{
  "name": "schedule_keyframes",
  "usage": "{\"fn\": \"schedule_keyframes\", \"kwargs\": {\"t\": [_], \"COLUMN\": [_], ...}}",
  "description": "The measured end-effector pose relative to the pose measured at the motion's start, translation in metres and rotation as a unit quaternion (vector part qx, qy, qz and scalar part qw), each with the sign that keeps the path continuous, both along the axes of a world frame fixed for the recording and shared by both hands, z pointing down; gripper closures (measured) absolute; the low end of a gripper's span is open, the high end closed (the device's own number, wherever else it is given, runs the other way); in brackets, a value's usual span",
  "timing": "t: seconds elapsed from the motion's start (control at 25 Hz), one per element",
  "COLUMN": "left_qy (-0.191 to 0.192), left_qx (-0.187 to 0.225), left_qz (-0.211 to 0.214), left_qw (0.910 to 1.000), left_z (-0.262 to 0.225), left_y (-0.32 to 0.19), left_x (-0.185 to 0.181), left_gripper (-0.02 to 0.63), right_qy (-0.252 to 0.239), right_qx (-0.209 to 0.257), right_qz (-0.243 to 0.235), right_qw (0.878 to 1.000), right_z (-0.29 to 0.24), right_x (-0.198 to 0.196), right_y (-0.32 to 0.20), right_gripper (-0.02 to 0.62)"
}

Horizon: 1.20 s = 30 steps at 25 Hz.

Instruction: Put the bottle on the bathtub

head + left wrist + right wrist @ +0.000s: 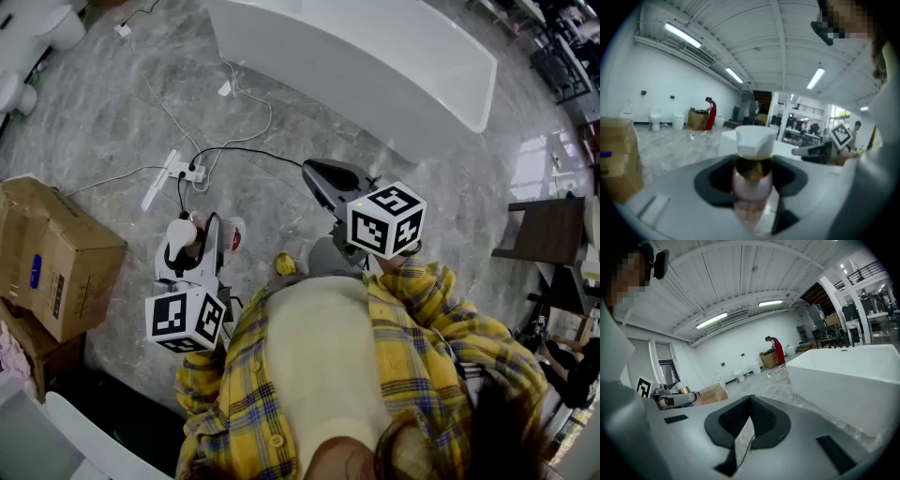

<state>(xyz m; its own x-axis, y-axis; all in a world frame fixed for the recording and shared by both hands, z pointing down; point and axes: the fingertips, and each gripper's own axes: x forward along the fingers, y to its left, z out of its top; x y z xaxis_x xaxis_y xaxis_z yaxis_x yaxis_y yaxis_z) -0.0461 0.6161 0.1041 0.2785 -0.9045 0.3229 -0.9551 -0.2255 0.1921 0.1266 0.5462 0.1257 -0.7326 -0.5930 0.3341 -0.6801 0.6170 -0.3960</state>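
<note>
Ahead-right of both grippers: bathtub, well apart | left gripper clamps bottle upright | right gripper nearer tub, jaws closed, empty

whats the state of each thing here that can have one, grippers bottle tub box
left gripper, shut on the bottle
right gripper, shut, nothing between its jaws
bottle, upright, white cap on, held in the left gripper
bathtub, bottle not yet on it
cardboard box, closed, on the floor
</note>
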Motion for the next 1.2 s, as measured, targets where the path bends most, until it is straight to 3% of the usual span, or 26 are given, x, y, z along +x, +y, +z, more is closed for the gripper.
{"fn": "schedule_keyframes", "kwargs": {"t": [0.24,0.44,0.84,1.2], "left_qy": [-0.003,-0.001,0.009,0.013], "left_qx": [0.001,-0.001,0.020,0.011], "left_qz": [0.000,-0.008,-0.020,-0.027], "left_qw": [1.0000,1.0000,0.9996,0.9995], "left_z": [0.000,0.005,-0.003,-0.005], "left_y": [-0.007,-0.030,-0.125,-0.200], "left_x": [-0.005,-0.006,-0.007,0.007], "left_gripper": [0.391,0.391,0.391,0.391], "right_qy": [-0.031,-0.016,-0.005,-0.010], "right_qx": [-0.015,-0.014,-0.028,-0.020], "right_qz": [0.006,0.002,-0.027,-0.043], "right_qw": [0.999,1.000,0.999,0.999], "right_z": [-0.003,0.004,0.017,0.013], "right_x": [-0.003,0.000,-0.004,0.000], "right_y": [-0.003,-0.023,-0.114,-0.180], "right_gripper": [0.583,0.583,0.583,0.583]}}
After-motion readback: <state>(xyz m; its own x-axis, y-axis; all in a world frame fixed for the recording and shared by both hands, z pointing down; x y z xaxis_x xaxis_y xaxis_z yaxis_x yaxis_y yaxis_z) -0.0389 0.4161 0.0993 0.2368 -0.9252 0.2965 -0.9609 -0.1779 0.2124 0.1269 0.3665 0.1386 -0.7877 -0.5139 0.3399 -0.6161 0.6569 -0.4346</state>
